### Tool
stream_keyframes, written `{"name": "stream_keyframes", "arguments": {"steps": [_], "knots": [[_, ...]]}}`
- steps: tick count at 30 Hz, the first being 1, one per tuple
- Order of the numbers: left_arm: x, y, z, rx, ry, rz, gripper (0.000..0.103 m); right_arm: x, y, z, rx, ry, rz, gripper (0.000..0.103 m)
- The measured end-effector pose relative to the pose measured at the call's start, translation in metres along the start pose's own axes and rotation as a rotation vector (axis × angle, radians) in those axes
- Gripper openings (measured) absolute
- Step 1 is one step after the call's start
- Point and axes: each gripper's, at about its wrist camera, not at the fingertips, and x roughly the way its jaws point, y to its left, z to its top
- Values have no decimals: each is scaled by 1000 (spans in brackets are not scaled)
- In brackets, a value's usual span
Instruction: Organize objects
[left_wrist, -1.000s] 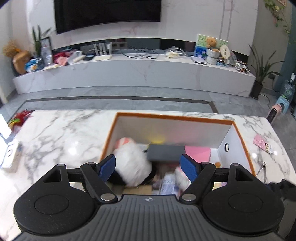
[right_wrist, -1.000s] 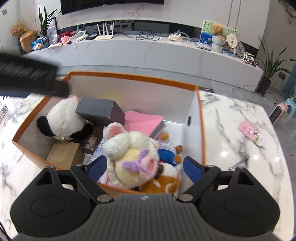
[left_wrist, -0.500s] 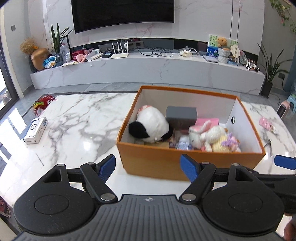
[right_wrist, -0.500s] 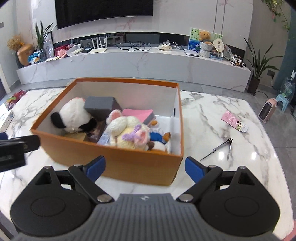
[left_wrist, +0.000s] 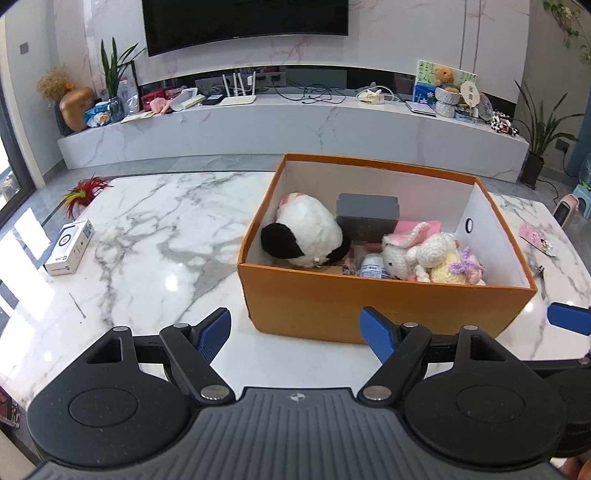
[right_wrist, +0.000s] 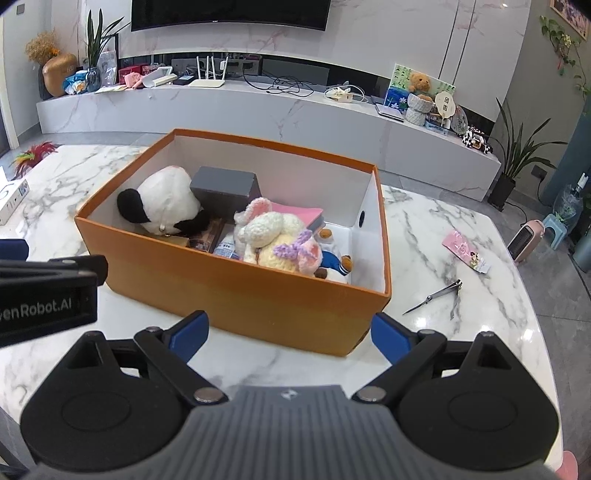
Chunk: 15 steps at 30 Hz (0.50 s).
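Observation:
An orange box (left_wrist: 369, 306) (right_wrist: 229, 295) stands on the marble table. Inside lie a black-and-white plush (left_wrist: 306, 232) (right_wrist: 162, 201), a grey block (left_wrist: 367, 216) (right_wrist: 225, 188), a knitted cream bunny with a purple bow (left_wrist: 432, 254) (right_wrist: 277, 236), a pink pad (right_wrist: 299, 214) and a small bear in blue (right_wrist: 332, 260). My left gripper (left_wrist: 297, 334) hangs open in front of the box's near wall, nothing between its fingers. My right gripper (right_wrist: 290, 334) is open too, before the box's near right corner, empty.
On the table: a white carton (left_wrist: 68, 242) and a red feather toy (left_wrist: 85, 188) at the left, nail clippers (right_wrist: 439, 293) and a pink packet (right_wrist: 467, 251) at the right. A long marble TV bench (left_wrist: 295, 118) runs behind.
Both grippers have drawn back out of the box toward the near table edge. The bunny that sat between the right fingers now lies in the box; the right jaws stand a little wider.

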Motion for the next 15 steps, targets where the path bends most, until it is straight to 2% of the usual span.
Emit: {"name": "stream_keyframes", "arguments": {"steps": [15], "knots": [[4,-6,-2,26,2,10,91,1,2,-2,-25,9,-13,96]]}}
